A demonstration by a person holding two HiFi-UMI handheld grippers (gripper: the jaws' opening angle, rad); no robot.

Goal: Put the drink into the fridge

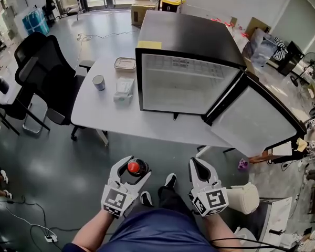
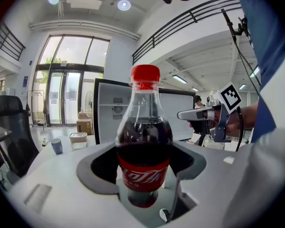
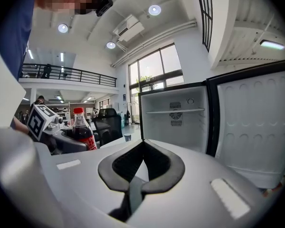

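1. Left gripper [image 1: 132,171]: the jaws are closed on a cola bottle [image 1: 136,167]. In the left gripper view the jaws clamp the bottle at its red label, one on each side. The bottle stands upright between them, its red cap [image 2: 145,73] above the jaws and the dark drink filling it up to the shoulder.

2. Right gripper [image 1: 196,167]: the jaws are closed, pad against pad, with nothing between them. The cola bottle is to the left of these jaws, near but apart.

3. Fridge [image 1: 186,83]: it stands on the white table [image 1: 107,114], ahead of both pairs of jaws and well apart from them. The fridge door [image 1: 257,121] is swung open, ahead and to the right of the right jaws. In the right gripper view one shelf [image 3: 175,111] crosses the upper part of the white interior.

4. Other items on the table, ahead and to the left of the left jaws:
- a cup [image 1: 98,82];
- a shallow lidded container [image 1: 125,63], just beside the fridge's left wall;
- a clear packet [image 1: 124,90], between the cup and the fridge.

5. A black office chair [image 1: 44,70] stands on the floor further left of the table.
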